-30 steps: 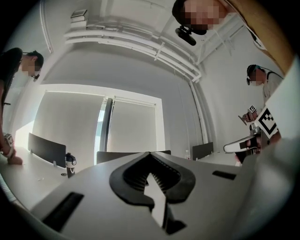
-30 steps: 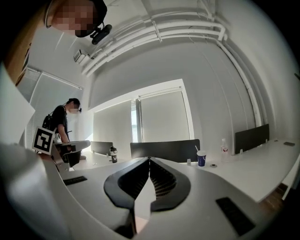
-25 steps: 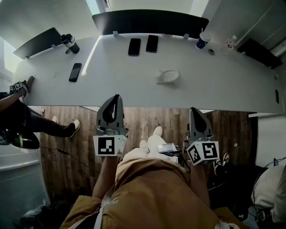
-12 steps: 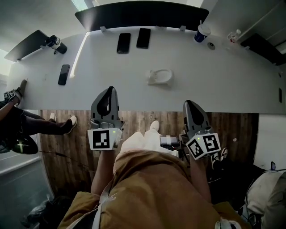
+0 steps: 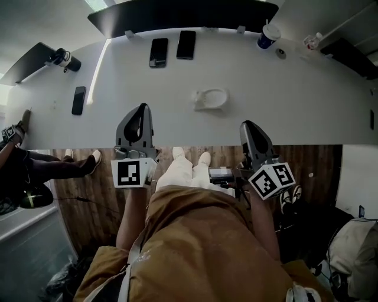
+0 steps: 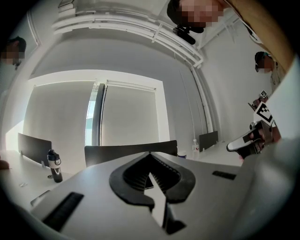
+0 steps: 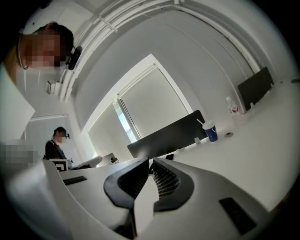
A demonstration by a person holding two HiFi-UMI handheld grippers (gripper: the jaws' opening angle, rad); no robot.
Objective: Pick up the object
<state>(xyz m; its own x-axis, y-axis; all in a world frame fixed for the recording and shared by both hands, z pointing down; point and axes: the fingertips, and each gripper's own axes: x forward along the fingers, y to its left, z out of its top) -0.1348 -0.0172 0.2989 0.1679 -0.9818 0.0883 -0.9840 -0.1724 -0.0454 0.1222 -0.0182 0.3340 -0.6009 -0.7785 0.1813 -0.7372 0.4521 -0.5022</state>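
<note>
A small white object [image 5: 211, 98] lies on the white table [image 5: 295, 100], a little past its middle. Both grippers are held at the table's near edge, short of the object. My left gripper [image 5: 142, 109] is to the object's lower left with its jaws shut and empty; its closed tips [image 6: 149, 155] point across the table. My right gripper [image 5: 247, 125] is to the object's lower right, also shut on nothing, and its tips [image 7: 151, 160] meet. Neither gripper view shows the white object.
Two dark phones [image 5: 158, 52] [image 5: 186, 44] lie at the far side by a black divider [image 5: 183, 13]. A third phone [image 5: 78, 100] and a bottle [image 5: 62, 59] are at the left. A blue cup [image 5: 267, 36] stands far right. Another person's leg [image 5: 53, 165] reaches in at left.
Both grippers have moved forward, from over the wooden floor to the table's near edge. The jaws stayed shut throughout.
</note>
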